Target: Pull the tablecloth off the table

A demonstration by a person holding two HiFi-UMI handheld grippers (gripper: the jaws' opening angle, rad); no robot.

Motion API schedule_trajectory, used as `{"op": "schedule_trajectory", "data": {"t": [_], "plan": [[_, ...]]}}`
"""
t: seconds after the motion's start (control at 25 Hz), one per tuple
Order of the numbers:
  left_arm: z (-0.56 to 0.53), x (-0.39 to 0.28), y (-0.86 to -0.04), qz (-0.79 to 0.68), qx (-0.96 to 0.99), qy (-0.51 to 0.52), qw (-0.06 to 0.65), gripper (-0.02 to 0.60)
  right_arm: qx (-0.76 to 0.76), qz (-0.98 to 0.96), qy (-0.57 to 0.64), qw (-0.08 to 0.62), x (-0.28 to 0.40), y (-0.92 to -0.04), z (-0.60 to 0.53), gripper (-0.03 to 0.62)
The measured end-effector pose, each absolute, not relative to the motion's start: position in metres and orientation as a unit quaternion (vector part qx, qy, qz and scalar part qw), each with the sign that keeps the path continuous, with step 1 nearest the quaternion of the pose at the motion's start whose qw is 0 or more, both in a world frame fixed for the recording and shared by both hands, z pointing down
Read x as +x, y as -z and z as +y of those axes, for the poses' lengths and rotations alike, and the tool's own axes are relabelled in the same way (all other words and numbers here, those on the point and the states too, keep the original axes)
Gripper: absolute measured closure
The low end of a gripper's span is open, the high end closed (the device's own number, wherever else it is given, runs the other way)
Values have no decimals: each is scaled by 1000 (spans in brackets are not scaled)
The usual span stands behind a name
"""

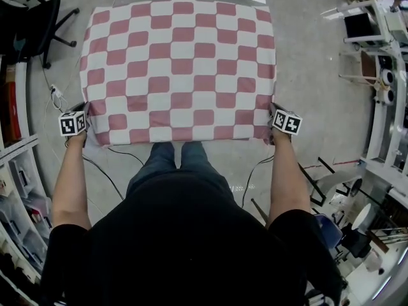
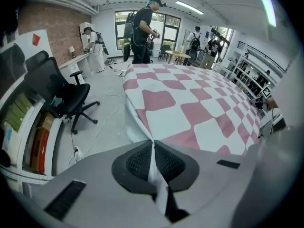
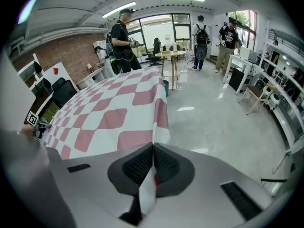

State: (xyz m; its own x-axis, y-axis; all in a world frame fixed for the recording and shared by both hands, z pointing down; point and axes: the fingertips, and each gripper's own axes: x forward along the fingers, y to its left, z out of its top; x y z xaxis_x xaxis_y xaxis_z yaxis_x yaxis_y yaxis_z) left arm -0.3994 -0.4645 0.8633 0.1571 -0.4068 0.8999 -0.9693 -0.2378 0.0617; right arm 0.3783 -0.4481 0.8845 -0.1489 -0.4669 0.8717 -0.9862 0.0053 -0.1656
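A red-and-white checked tablecloth [image 1: 180, 69] lies spread flat over the table and hangs a little over its edges. In the head view my left gripper [image 1: 85, 116] sits at the cloth's near left corner and my right gripper [image 1: 273, 115] at its near right corner. The left gripper view has the left gripper [image 2: 153, 148] shut, a fold of the tablecloth [image 2: 190, 103] pinched between its black pads. The right gripper [image 3: 153, 152] is likewise shut on a fold of the tablecloth [image 3: 114, 110], which trails out behind the pads.
A black office chair [image 1: 41, 24] stands on the floor to the left of the table, with shelves [image 1: 19, 190] nearer along the left. Benches with equipment [image 1: 382, 75] line the right side. Cables [image 1: 105, 171] run across the floor by my legs. Several people [image 2: 142, 30] stand beyond the table's far end.
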Motion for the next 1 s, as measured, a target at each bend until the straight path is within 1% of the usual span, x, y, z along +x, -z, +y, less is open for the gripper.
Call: {"op": "schedule_trajectory", "data": {"t": [0.36, 0.68, 1.0], "plan": [[-463, -395, -853, -503, 679, -403, 351, 558, 548, -646, -414, 334, 374, -881, -436, 565], [-438, -374, -828, -515, 686, -359, 367, 558, 533, -665, -423, 309, 374, -863, -413, 565], [-435, -340, -784, -515, 706, -317, 369, 558, 486, -712, -417, 288, 354, -829, -420, 565]]}}
